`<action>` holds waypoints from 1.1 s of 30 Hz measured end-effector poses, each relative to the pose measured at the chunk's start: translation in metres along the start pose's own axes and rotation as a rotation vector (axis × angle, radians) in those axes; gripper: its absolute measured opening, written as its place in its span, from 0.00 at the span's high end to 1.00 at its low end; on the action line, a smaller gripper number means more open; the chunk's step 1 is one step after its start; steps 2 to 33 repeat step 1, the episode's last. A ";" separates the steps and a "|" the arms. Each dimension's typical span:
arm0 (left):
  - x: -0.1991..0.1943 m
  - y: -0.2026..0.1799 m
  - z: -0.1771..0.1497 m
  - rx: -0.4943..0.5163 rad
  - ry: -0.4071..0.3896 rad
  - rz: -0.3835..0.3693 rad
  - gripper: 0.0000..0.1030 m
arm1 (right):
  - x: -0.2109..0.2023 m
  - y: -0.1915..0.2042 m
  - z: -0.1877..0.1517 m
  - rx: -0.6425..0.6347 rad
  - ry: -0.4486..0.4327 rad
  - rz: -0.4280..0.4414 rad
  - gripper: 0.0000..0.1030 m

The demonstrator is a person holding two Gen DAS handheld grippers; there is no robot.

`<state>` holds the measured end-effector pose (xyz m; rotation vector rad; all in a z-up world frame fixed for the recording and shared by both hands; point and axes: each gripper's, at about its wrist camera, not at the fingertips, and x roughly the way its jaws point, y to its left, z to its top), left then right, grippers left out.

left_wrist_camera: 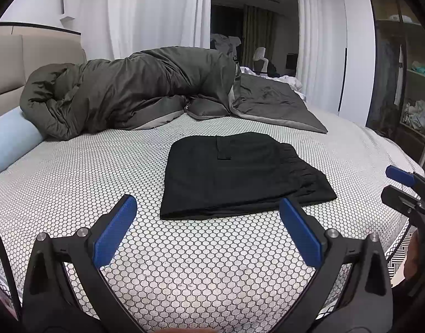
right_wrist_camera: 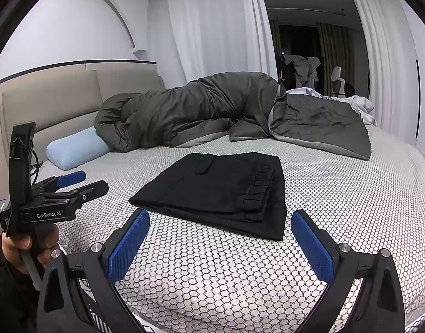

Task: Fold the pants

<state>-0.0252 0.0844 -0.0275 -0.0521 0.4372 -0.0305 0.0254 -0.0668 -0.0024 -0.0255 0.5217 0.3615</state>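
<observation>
Left claw [left_wrist_camera: 208, 211] spread wide, empty, above bed [left_wrist_camera: 73, 172] just short of pants [left_wrist_camera: 234, 174]. Pants folded into flat black stack, mid-bed, apart from both claws. Right claw [right_wrist_camera: 220, 224] wide, empty, near stack's front edge.

Folded black pants [right_wrist_camera: 226, 191] flat on the honeycomb-patterned bed [right_wrist_camera: 337, 194], beyond the right gripper's [right_wrist_camera: 220, 244] spread fingers [right_wrist_camera: 129, 247].
</observation>
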 end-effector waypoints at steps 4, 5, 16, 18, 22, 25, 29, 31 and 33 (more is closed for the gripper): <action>0.000 0.000 0.000 0.001 0.002 -0.001 0.01 | 0.001 0.000 0.000 0.000 0.002 -0.001 0.00; 0.000 0.000 0.000 0.001 0.002 -0.001 0.01 | 0.001 0.000 0.000 0.000 0.002 -0.001 0.00; 0.000 0.000 0.000 0.001 0.002 -0.001 0.01 | 0.001 0.000 0.000 0.000 0.002 -0.001 0.00; 0.000 0.000 0.000 0.001 0.002 -0.001 0.01 | 0.001 0.000 0.000 0.000 0.002 -0.001 0.00; 0.000 0.000 0.000 0.001 0.002 -0.001 0.01 | 0.001 0.000 0.000 0.000 0.002 -0.001 0.00; 0.000 0.000 0.000 0.001 0.002 -0.001 0.01 | 0.001 0.000 0.000 0.000 0.002 -0.001 0.00; 0.000 0.000 0.000 0.001 0.002 -0.001 0.01 | 0.001 0.000 0.000 0.000 0.002 -0.001 0.00; 0.000 0.000 0.000 0.001 0.002 -0.001 0.01 | 0.001 0.000 0.000 0.000 0.002 -0.001 0.00; 0.000 0.000 0.000 0.001 0.002 -0.001 0.01 | 0.001 0.000 0.000 0.000 0.002 -0.001 0.00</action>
